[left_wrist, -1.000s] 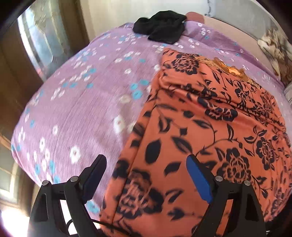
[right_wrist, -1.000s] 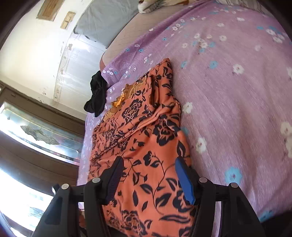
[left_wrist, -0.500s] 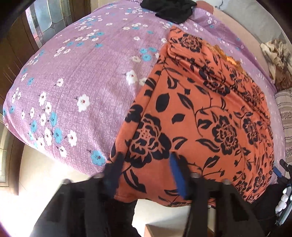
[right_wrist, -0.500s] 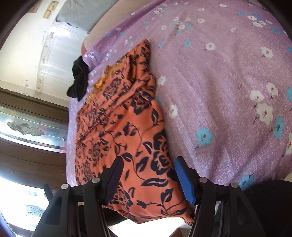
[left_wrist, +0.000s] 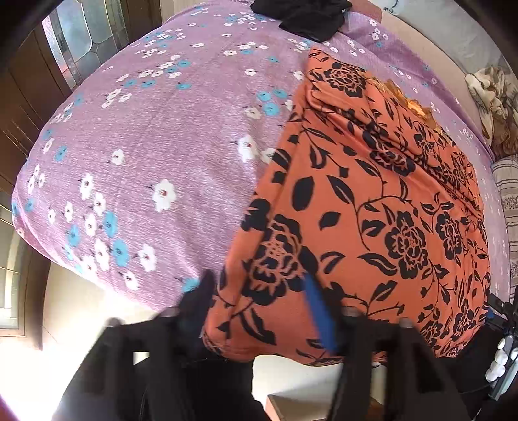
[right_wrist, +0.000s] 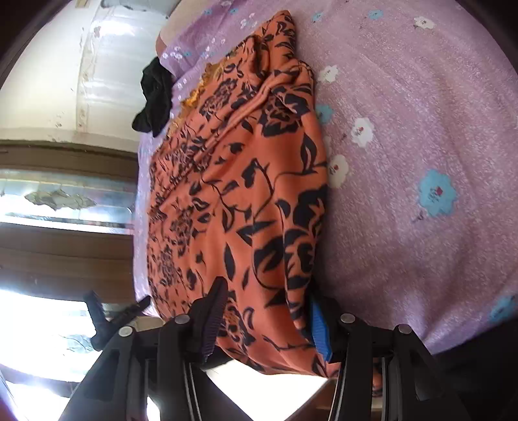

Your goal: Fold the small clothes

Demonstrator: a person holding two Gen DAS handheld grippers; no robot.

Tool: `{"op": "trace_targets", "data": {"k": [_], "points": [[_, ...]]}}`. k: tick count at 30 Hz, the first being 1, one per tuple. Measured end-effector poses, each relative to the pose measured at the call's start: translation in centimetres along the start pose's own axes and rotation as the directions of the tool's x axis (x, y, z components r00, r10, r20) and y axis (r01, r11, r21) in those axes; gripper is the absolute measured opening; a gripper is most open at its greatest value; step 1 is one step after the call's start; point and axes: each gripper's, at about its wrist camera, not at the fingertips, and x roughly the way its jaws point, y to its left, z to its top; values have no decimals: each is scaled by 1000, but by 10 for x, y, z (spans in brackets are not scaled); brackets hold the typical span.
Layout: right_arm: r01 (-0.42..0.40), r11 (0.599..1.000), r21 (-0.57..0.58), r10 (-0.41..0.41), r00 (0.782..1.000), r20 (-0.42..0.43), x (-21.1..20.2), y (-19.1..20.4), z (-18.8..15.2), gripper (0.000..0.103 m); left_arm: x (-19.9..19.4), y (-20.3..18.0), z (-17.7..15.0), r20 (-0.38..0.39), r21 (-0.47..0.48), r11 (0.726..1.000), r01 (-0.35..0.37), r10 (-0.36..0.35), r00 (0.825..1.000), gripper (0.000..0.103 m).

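Observation:
An orange garment with a black flower print (left_wrist: 372,200) lies flat on the purple flowered bedsheet (left_wrist: 162,136), and its near hem hangs over the bed's edge. My left gripper (left_wrist: 259,307) points down at the hem's left corner. Its jaws are opening, the cloth lies loose between them, and the fingers are blurred. In the right wrist view the same garment (right_wrist: 246,200) runs away from me. My right gripper (right_wrist: 265,320) straddles the hem's right corner. Its jaws are closing with a wide gap, and the blue pad (right_wrist: 319,327) sits behind the cloth's edge.
A black garment (left_wrist: 301,16) lies bunched at the bed's far end, also in the right wrist view as a black garment (right_wrist: 155,97). A patterned blanket (left_wrist: 495,107) sits at the far right. Wooden panelling and a window (left_wrist: 77,42) stand left of the bed. Bright floor shows below the edge.
Both grippers tipped down and drew back to the bed's near edge, over the hem. The left jaws narrowed, then spread again. The right jaws came in slightly around the hem corner.

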Motion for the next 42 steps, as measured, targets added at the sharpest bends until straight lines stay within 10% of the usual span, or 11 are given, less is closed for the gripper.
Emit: {"op": "trace_targets", "data": {"k": [5, 10, 14, 17, 21, 26, 29, 34, 37, 39, 42], "points": [[60, 991, -116, -66, 996, -53, 10, 18, -9, 61, 15, 3, 1, -65, 24, 999, 47, -46, 997, 68], [-35, 988, -148, 21, 995, -94, 16, 26, -20, 45, 21, -9, -3, -114, 68, 988, 136, -128, 985, 3], [-125, 987, -102, 121, 992, -47, 3, 23, -18, 43, 14, -16, -13, -103, 73, 983, 167, -160, 982, 4], [9, 994, -106, -17, 997, -72, 10, 22, -24, 56, 3, -13, -18, -41, 119, 992, -42, 47, 998, 7], [23, 997, -79, -33, 992, -118, 18, 20, -29, 67, 2, 5, -10, -51, 45, 998, -48, 50, 997, 75], [-30, 992, -120, 12, 989, -149, 33, 28, -40, 62, 30, -5, -17, -224, 76, 996, 43, -25, 974, 74], [-68, 985, -159, 48, 991, -127, 31, 37, -44, 25, 22, -16, -22, -186, 132, 991, 35, -10, 982, 41], [-50, 987, -151, 31, 991, -126, 35, 33, -49, 23, 10, -12, -30, -147, 111, 993, 41, -24, 989, 12], [-35, 992, -119, 15, 987, -160, 41, 27, -50, 26, 3, -13, -37, -147, 126, 992, 27, -8, 989, 18], [-38, 992, -117, 18, 986, -164, 42, 28, -50, 29, 8, -11, -42, -184, 146, 989, -12, 40, 982, 62], [-43, 990, -135, 21, 986, -163, 46, 32, -51, 31, 12, -15, -45, -196, 159, 987, -34, 65, 978, 67]]}}
